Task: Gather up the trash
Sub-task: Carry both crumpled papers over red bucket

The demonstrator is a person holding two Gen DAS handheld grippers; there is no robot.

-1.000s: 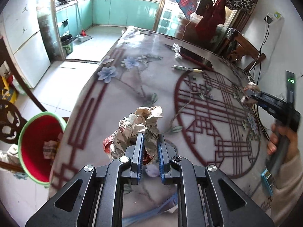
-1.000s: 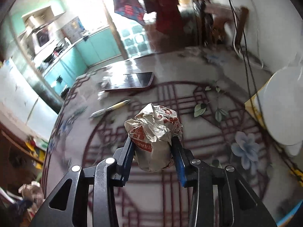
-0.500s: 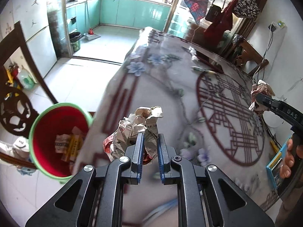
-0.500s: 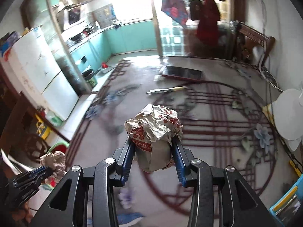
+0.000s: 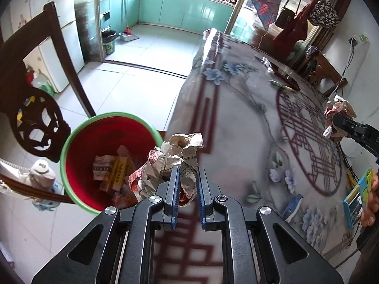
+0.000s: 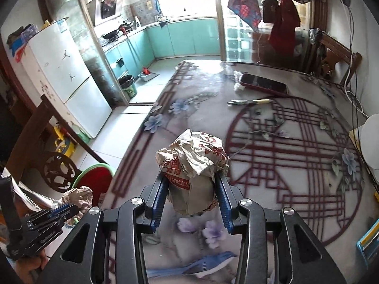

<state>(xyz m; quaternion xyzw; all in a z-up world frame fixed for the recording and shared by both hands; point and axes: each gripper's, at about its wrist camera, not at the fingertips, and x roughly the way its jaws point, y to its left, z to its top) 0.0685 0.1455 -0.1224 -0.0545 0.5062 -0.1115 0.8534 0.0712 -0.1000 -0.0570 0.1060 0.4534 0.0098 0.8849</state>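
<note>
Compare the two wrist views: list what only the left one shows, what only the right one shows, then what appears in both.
Only the left wrist view shows the inside of the red bin, with yellow packets of trash lying in it.

Only the right wrist view shows the kitchen range hood and the white disc at the table's right edge.

Both show the patterned table, the phone, the pen, the bin's green rim, and both paper wads: the left gripper shut on one crumpled newspaper, the right gripper shut on the other paper wad.
</note>
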